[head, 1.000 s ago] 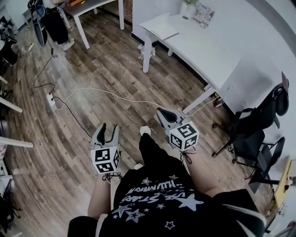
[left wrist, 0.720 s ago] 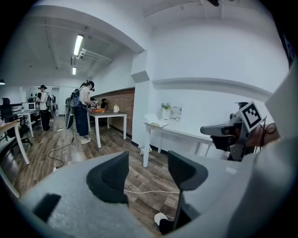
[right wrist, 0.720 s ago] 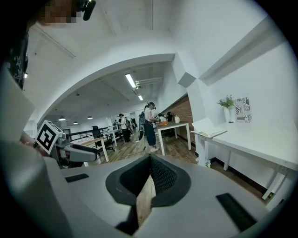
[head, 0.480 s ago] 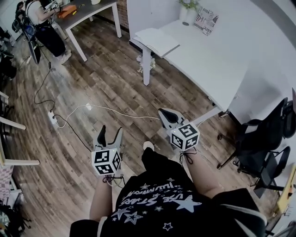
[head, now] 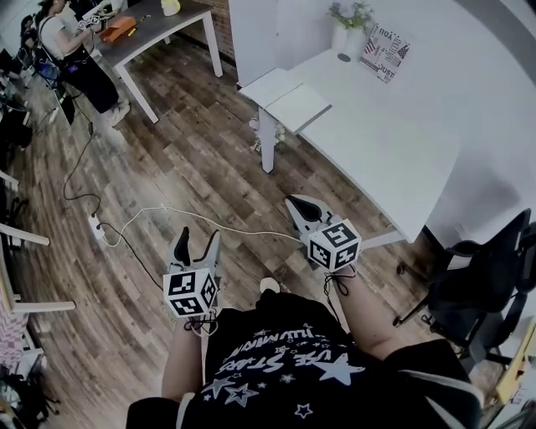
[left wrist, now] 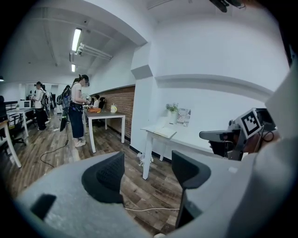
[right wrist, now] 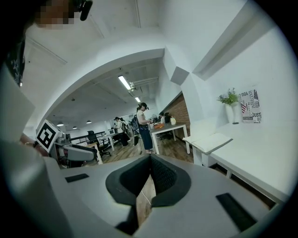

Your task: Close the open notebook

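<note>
Notebook: the notebook lies open on the left end of the white worktop. It is at about 12 o'clock from both tongs and well apart from them, and its pages reach the end edge.
Worktop edge: the long near edge runs from 12 toward 3 o'clock, and a white leg stands under the notebook's corner.
Open room: bare wood floor lies between the tongs and the worktop, crossed by a white cable.
Left tongs: the left tongs stand wide apart and have just been opening. Only floor and cable show between them.
Right tongs: the right tongs are closed tip to tip, gripping nothing.
Head view only: a black chair stands at 3 o'clock beside the worktop.
Gripper views only: a ceiling light shows, and each view catches the other tongs at its side.
Vase: a white vase at 1 o'clock on the worktop holds a green plant.
</note>
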`<state>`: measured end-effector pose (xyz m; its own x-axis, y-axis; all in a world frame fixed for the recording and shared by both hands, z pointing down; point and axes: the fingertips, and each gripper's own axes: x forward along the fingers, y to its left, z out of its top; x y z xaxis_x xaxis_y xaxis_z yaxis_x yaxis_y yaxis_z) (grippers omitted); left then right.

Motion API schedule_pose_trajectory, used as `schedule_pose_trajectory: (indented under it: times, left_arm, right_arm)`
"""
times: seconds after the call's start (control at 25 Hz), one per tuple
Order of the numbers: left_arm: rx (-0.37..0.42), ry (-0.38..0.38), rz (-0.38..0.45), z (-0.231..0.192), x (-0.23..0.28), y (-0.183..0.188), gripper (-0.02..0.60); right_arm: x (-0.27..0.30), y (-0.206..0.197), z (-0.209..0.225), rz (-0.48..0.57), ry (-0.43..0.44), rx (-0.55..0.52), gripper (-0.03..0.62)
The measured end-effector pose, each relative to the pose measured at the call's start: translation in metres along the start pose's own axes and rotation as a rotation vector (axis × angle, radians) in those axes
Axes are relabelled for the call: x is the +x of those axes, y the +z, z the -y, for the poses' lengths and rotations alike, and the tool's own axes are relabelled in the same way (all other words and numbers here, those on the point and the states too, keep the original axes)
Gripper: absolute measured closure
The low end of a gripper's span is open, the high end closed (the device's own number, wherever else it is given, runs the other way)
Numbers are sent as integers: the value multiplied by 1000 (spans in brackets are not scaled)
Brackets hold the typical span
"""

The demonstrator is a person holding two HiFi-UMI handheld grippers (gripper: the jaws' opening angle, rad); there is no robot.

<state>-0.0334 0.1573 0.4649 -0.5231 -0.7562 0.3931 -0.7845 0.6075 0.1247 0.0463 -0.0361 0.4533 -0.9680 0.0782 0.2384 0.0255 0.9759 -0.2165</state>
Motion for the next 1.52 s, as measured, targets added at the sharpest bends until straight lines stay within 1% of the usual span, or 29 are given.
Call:
schedule_pose_trajectory:
  times: [0.16, 0.28, 0.44, 0.6, 0.84, 1.16, 1.36, 1.52]
  left_arm:
    - [1, 8, -8, -6, 26, 11, 261]
    - [3, 1, -9, -8, 42, 19, 261]
    - [9, -27, -14, -11, 69, 29, 261]
    - [22, -69, -16, -15, 103, 42, 261]
    - [59, -176, -26, -23, 172, 67, 261]
    - [78, -323, -71, -52, 280, 103, 261]
    - [107, -430, -110, -66, 334, 129, 261]
    - [89, -502, -147, -73, 372, 143, 261]
  right_arm:
    - [12, 8, 21, 7, -3, 9, 592]
    - [18, 12, 35, 12, -18, 14, 592]
    - [25, 20, 52, 29, -52, 22, 592]
    - [32, 26, 74, 44, -105, 33, 592]
    - [51, 34, 116, 57, -232, 54, 592]
    - [112, 60, 168, 60, -393, 79, 592]
    - [145, 79, 187, 62, -486, 103, 592]
    - [167, 88, 199, 63, -543, 123, 592]
